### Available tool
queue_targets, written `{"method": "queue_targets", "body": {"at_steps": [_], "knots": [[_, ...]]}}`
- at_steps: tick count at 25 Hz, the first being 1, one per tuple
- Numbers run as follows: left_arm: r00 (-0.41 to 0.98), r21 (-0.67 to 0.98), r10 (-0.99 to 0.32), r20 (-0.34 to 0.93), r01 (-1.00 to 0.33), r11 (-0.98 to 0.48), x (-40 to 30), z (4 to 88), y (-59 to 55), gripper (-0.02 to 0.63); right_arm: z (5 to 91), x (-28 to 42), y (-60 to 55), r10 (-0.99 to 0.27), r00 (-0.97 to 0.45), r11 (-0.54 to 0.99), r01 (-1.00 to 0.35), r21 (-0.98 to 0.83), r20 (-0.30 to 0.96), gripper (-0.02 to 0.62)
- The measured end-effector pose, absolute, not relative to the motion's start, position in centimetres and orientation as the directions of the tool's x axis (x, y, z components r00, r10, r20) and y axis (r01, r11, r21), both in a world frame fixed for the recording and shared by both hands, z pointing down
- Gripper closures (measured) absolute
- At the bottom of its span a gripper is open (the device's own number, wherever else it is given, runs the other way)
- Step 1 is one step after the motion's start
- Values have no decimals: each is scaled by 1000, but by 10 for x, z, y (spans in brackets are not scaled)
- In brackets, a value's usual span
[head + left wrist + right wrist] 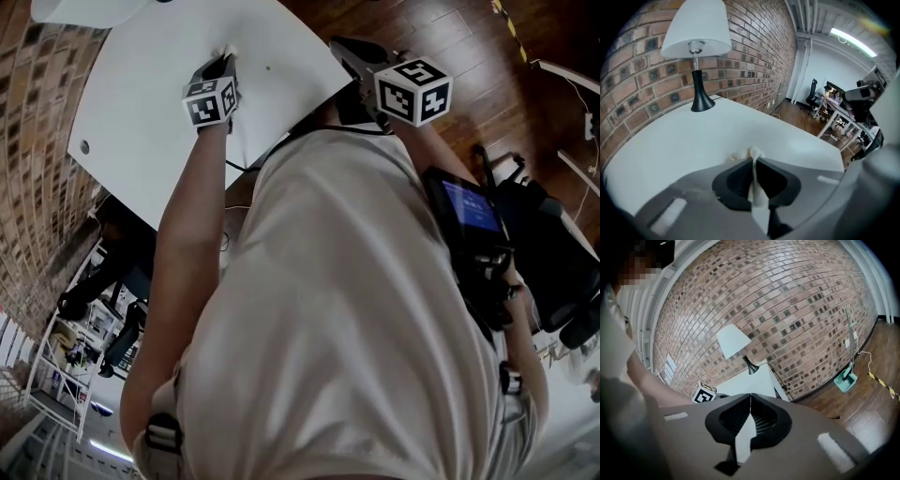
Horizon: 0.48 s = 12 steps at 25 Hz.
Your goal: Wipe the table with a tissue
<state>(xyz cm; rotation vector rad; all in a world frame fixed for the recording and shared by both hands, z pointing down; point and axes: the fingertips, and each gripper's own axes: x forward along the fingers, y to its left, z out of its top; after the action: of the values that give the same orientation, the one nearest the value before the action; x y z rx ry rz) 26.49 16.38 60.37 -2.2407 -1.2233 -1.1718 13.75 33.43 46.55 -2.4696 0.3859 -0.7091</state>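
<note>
Tissue (pixel 754 187) is gripped between the closed jaws of the left tool (pixel 753 160), its crumpled end bunched at the tips against the white table (pixel 670 140). The right tool (pixel 750 397) is clenched on nothing.

The table (pixel 684 145) top looked smooth, matt white. The tissue (pixel 752 154) was thin, crumpled paper, pinched between the left gripper's (pixel 753 164) black ribbed pads (pixel 736 180); the gripper's body was matt grey plastic. The brick wall (pixel 754 56) was rough and the wooden floor (pixel 450 37) glossy. The lamp (pixel 696 37) had a matt white shade and a glossy black base.
</note>
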Motion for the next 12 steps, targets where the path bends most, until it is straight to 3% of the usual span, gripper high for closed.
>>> {"method": "queue_targets", "body": {"at_steps": [5, 12], "knots": [[167, 127, 556, 814, 883, -452, 224, 604, 197, 581, 470, 145, 342, -435, 807, -803, -147, -578, 400, 586], [5, 255, 532, 847, 874, -414, 188, 606, 236, 581, 473, 155, 356, -488, 786, -778, -193, -598, 381, 586]]}}
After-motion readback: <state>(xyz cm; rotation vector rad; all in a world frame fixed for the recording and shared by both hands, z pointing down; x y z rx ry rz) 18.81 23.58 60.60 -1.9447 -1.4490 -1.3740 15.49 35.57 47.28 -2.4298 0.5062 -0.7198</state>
